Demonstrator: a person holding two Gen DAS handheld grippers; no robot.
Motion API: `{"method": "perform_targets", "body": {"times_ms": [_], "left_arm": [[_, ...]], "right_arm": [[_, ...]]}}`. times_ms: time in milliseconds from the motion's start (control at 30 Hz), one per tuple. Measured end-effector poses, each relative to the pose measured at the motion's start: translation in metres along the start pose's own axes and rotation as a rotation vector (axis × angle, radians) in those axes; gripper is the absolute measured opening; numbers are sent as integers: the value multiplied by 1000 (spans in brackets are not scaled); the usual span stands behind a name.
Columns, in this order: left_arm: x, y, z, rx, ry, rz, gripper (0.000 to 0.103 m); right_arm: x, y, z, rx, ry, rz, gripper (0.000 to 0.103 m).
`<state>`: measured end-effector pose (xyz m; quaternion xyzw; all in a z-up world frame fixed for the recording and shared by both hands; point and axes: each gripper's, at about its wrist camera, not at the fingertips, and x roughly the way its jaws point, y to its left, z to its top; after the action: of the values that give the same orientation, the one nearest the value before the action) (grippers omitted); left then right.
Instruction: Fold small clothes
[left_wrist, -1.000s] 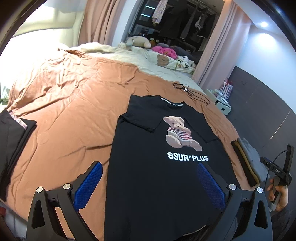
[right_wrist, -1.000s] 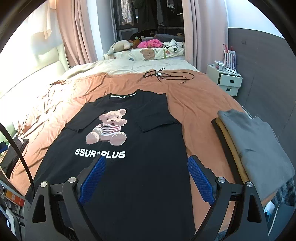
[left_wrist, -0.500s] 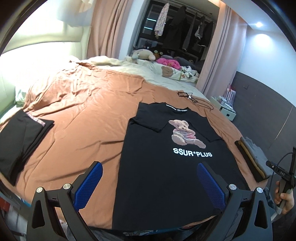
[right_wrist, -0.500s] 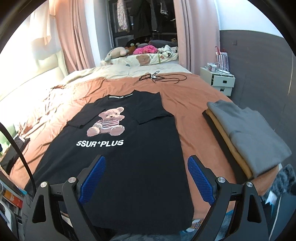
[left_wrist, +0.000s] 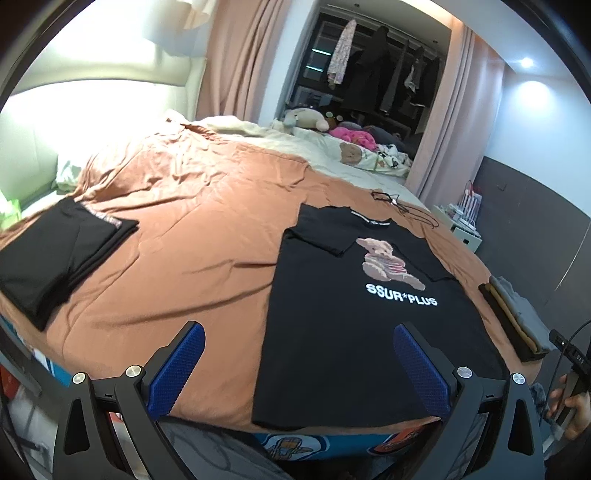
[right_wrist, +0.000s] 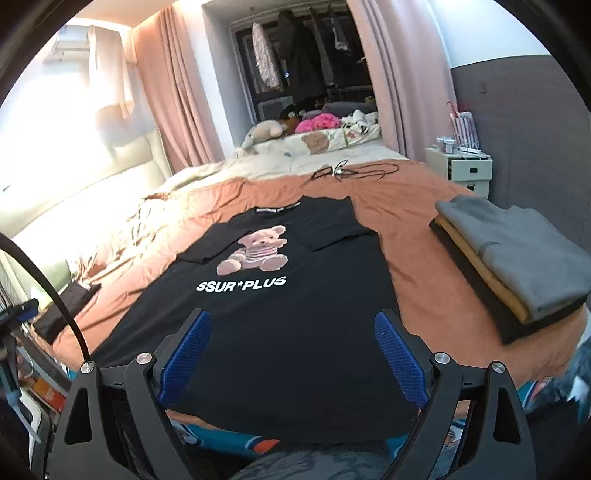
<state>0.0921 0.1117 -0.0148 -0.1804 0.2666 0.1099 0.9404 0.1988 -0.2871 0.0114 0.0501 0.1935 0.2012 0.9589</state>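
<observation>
A black T-shirt (left_wrist: 340, 325) (right_wrist: 280, 332) with a teddy bear print and the words SSUR*PLUS lies flat on the orange bedspread, both sleeves folded in over the chest, its hem at the bed's near edge. My left gripper (left_wrist: 299, 339) hovers open in front of the hem's left corner, with nothing between its blue pads. My right gripper (right_wrist: 291, 332) is also open, over the hem's right half, holding nothing. In the left wrist view a hand (left_wrist: 569, 406) holds the right gripper's handle at the far right.
A folded black garment (left_wrist: 55, 254) lies at the bed's left side. A stack of folded grey, yellow and black clothes (right_wrist: 513, 258) sits at the right edge. A black cable (right_wrist: 351, 171) lies beyond the collar. Plush toys (right_wrist: 266, 131) and a white nightstand (right_wrist: 465, 170) stand further back.
Both grippers have drawn back and sunk toward the near edge of the bed, so the shirt's hem and the bed's front edge now show. Both stayed open.
</observation>
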Motion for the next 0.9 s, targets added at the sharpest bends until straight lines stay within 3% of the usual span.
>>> {"method": "perform_targets", "body": {"times_ms": [133, 233, 533, 600, 900], "left_arm": [[4, 14, -13, -23, 31, -20, 102], [7, 25, -21, -26, 42, 13, 102], [26, 52, -44, -65, 116, -48, 102], [32, 57, -47, -75, 134, -60, 98], [64, 78, -59, -157, 227, -101, 59]], "right_arm": [[9, -1, -22, -33, 47, -36, 90], [14, -5, -28, -25, 83, -34, 90], [32, -17, -36, 9, 139, -13, 90], [36, -20, -37, 11, 151, -18, 90], [50, -31, -40, 59, 194, -45, 90]]}}
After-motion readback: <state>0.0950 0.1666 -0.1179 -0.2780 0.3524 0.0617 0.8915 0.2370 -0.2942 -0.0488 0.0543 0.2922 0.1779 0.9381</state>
